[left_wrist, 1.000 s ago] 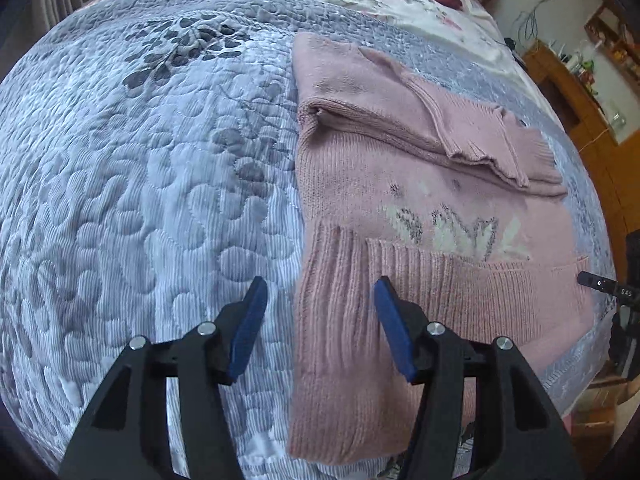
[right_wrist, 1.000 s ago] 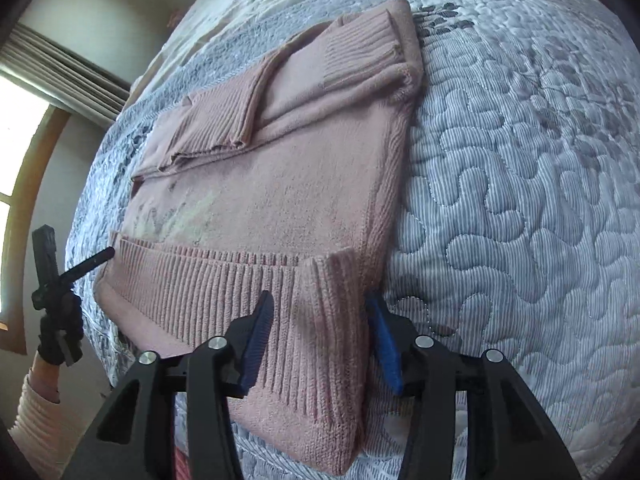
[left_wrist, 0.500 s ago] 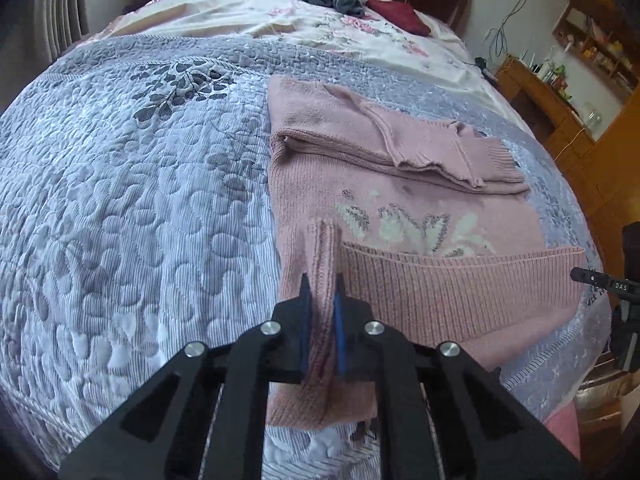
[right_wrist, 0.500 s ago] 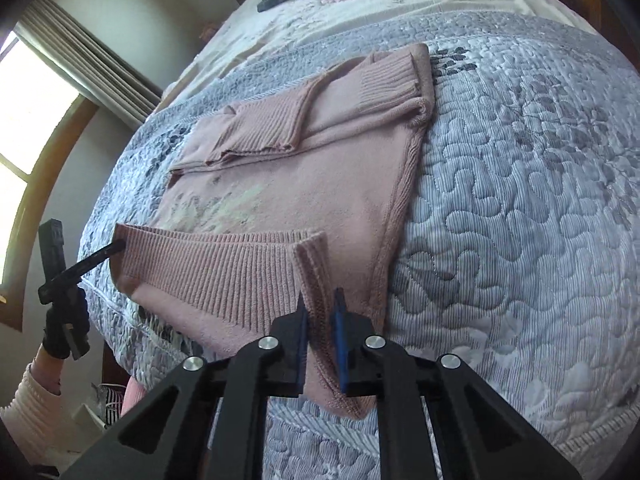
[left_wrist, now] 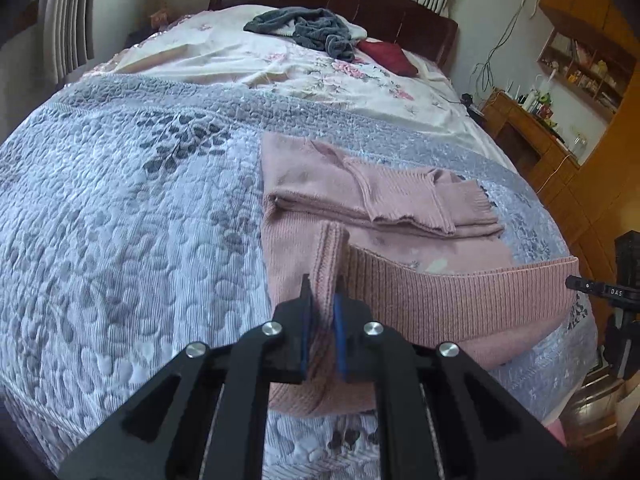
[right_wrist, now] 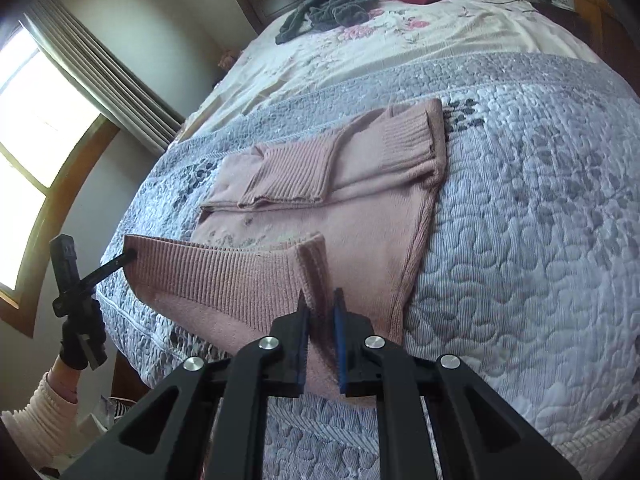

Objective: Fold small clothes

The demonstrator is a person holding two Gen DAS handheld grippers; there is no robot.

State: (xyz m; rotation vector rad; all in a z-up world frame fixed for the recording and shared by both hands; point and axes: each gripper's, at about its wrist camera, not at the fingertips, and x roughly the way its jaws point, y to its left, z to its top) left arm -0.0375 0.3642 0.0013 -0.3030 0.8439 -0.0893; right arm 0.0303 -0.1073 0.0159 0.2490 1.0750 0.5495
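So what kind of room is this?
Most likely a bedroom: a big bed with a grey quilt, a dark wooden headboard behind it, and curtains by a window.

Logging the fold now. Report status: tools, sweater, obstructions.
Left tool shut on sweater hem corner. Right tool shut on opposite hem corner. Pink sweater hem raised off quilt, sleeves folded in. Nothing in the way.

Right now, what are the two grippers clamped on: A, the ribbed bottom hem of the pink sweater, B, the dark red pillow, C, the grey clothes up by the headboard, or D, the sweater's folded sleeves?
A: the left gripper and right gripper each pinch a corner of the pink sweater's ribbed hem, lifted off the quilt.
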